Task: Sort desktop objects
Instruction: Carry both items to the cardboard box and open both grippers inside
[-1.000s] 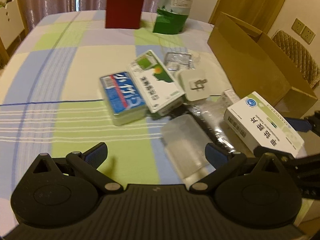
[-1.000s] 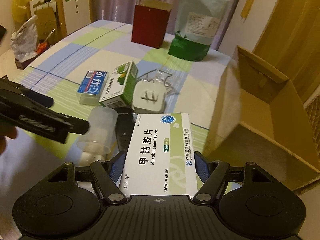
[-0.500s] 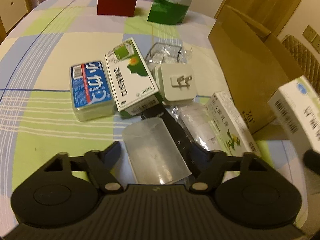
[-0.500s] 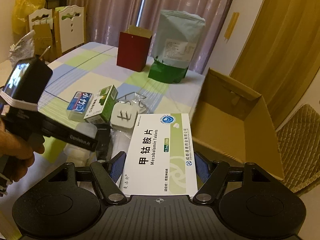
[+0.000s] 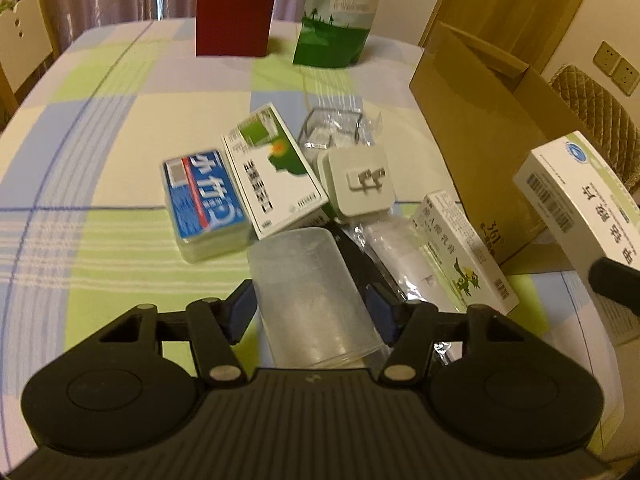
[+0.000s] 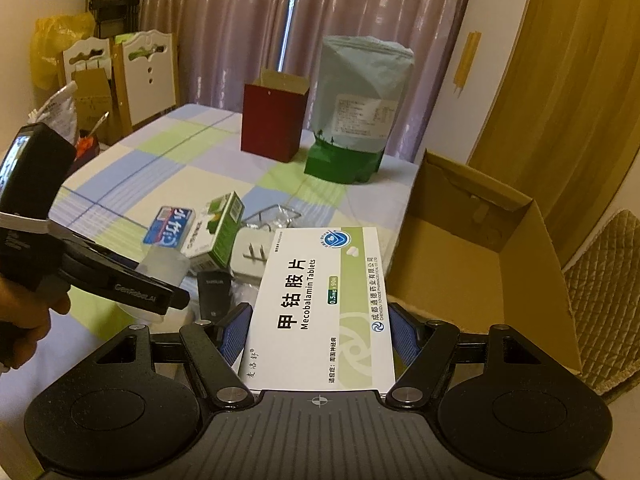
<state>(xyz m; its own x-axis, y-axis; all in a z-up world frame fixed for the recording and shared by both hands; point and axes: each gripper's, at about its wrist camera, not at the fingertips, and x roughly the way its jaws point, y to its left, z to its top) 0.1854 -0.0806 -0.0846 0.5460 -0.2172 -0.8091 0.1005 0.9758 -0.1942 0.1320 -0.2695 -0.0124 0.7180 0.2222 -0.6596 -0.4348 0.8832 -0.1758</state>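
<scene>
A flat white cardboard medicine box is clamped between the ribbed blue pads of the right gripper, held above the table edge beside an open brown cardboard box. A frosted plastic cup, lying on the checked tablecloth, is bracketed by the left gripper, its pads at the cup's sides.

Mauve curtains hang behind white chairs, beside a wooden door, under warm light

white mecobalamin tablet box held flat; clear plastic cup lying sideways.
</scene>
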